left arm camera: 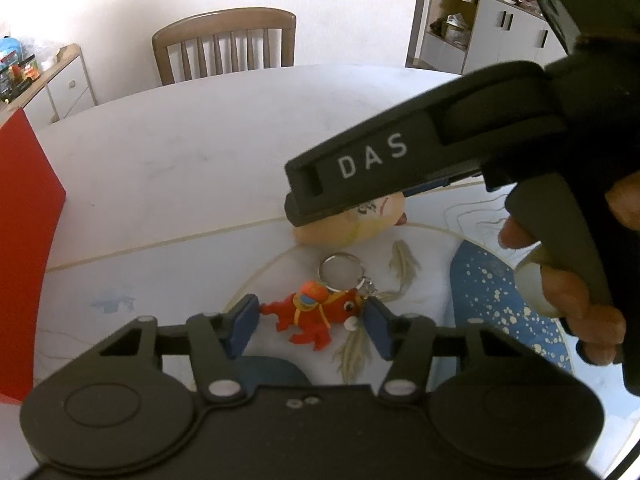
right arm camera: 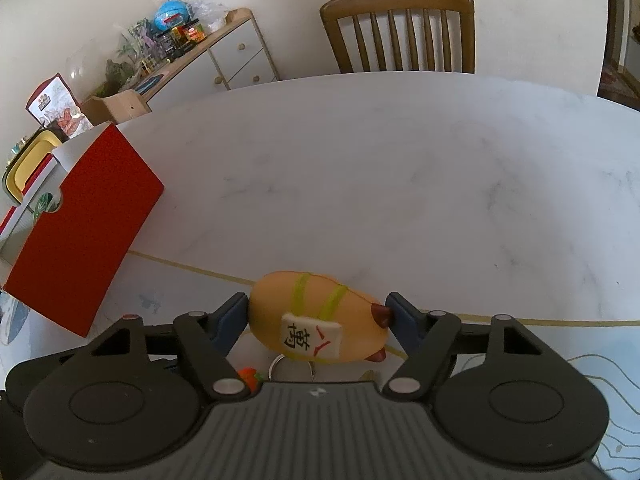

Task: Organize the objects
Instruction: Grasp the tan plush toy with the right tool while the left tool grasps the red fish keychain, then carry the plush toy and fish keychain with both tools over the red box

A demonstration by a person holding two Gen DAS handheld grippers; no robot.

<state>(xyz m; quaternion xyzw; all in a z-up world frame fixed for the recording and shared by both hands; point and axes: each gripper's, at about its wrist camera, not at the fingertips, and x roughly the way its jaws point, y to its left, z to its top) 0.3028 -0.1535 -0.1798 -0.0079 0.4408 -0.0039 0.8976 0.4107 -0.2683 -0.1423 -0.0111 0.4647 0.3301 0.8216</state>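
The yellow toy (right arm camera: 316,320) lies crosswise between the right gripper (right arm camera: 320,320) jaws, seemingly clamped end to end; the red keychain (left arm camera: 316,314) sits between the left gripper (left arm camera: 312,326) jaws, apart, lower centre.

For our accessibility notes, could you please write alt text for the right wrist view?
The right gripper closes on a yellow sausage-shaped toy bearing a mahjong tile, low over a white marble table. A red box stands at the left, and a wooden chair sits beyond the table.
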